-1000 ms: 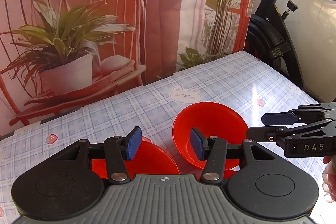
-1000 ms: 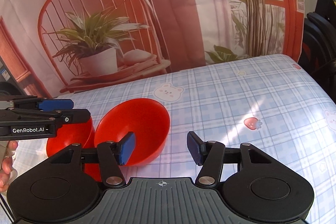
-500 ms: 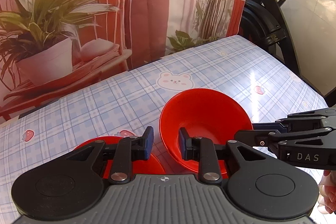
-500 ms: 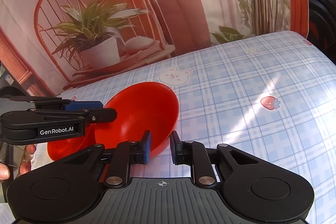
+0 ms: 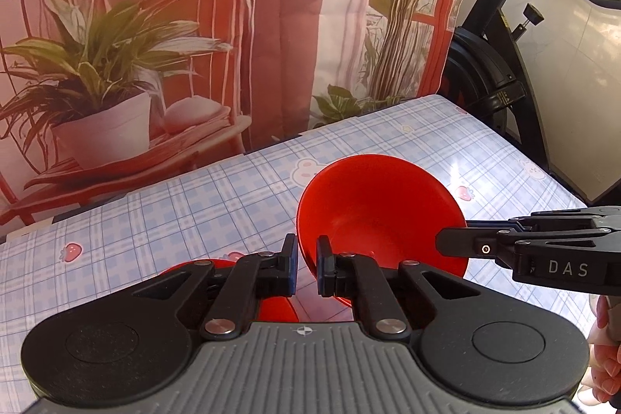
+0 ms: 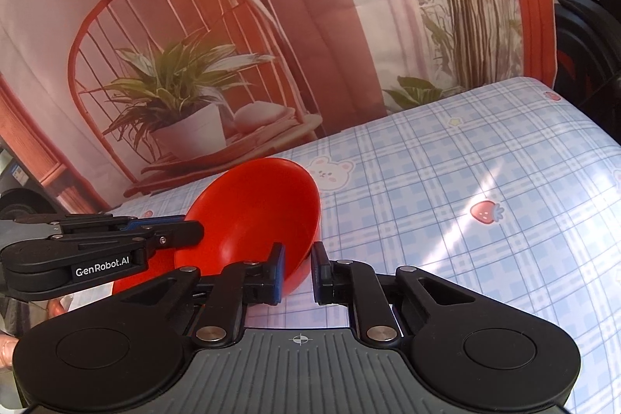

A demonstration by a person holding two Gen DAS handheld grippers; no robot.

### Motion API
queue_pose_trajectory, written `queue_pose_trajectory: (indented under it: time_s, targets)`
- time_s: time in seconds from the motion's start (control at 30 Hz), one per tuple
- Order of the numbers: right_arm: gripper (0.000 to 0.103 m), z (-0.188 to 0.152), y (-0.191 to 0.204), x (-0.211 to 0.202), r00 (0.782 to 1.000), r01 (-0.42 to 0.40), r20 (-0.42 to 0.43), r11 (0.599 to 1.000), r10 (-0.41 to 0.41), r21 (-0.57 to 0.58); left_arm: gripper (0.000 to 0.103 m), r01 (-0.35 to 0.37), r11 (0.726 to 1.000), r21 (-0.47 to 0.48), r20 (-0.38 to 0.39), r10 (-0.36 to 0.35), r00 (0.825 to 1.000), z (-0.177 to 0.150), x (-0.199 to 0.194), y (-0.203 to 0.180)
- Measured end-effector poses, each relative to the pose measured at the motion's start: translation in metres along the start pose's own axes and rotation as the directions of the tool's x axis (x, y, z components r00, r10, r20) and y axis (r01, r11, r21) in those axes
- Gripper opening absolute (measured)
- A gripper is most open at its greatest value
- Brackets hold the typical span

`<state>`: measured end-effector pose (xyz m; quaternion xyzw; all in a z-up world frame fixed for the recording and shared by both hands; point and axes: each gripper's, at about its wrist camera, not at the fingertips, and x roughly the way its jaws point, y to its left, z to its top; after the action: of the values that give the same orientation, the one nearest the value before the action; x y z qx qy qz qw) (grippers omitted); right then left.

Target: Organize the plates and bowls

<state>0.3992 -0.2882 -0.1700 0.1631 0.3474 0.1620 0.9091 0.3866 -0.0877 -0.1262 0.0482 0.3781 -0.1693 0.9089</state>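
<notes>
A red bowl point(image 5: 378, 208) is held tilted above the table, its near rim between my two grippers. My left gripper point(image 5: 306, 272) is shut on its left rim. My right gripper point(image 6: 297, 272) is shut on its right rim, and it also shows from the side in the left wrist view point(image 5: 450, 245). The bowl point(image 6: 256, 216) also shows in the right wrist view, with the left gripper point(image 6: 194, 233) at its left edge. A second red dish point(image 5: 271, 301) lies on the table under my left gripper, mostly hidden.
The table has a blue plaid cloth point(image 6: 446, 188) with bear and strawberry prints. A printed backdrop point(image 5: 155, 25) hangs along the far edge. A black exercise bike point(image 5: 496, 64) stands past the right end.
Both grippers have closed from wide open onto the bowl's rim. The bowl has lifted off the table and tilted up.
</notes>
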Motion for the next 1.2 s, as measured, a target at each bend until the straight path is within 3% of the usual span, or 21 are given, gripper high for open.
queue_pose_trajectory:
  time_s: [0.2, 0.53, 0.87, 1.2]
  targets:
    - [0.013, 0.0, 0.017, -0.022, 1.0, -0.014, 0.016, 1.0, 0.015, -0.023, 0.011, -0.001, 1.0, -0.023, 0.039, 0.002, 0.999, -0.005, -0.03, 0.002]
    - [0.014, -0.027, 0.036, -0.046, 0.999, -0.04, -0.016, 0.999, 0.04, -0.031, 0.012, 0.03, 0.996, -0.08, 0.028, -0.028, 0.999, -0.04, -0.06, 0.012]
    - [0.014, -0.057, 0.039, -0.045, 0.998, -0.023, -0.064, 0.999, 0.021, -0.03, 0.013, 0.037, 0.997, -0.062, -0.009, -0.038, 0.999, -0.069, -0.066, 0.007]
    - [0.014, -0.065, 0.043, -0.039, 0.995, -0.013, -0.097, 0.999, 0.008, -0.047, 0.014, 0.044, 0.995, -0.089, -0.026, -0.046, 0.999, -0.082, -0.068, 0.009]
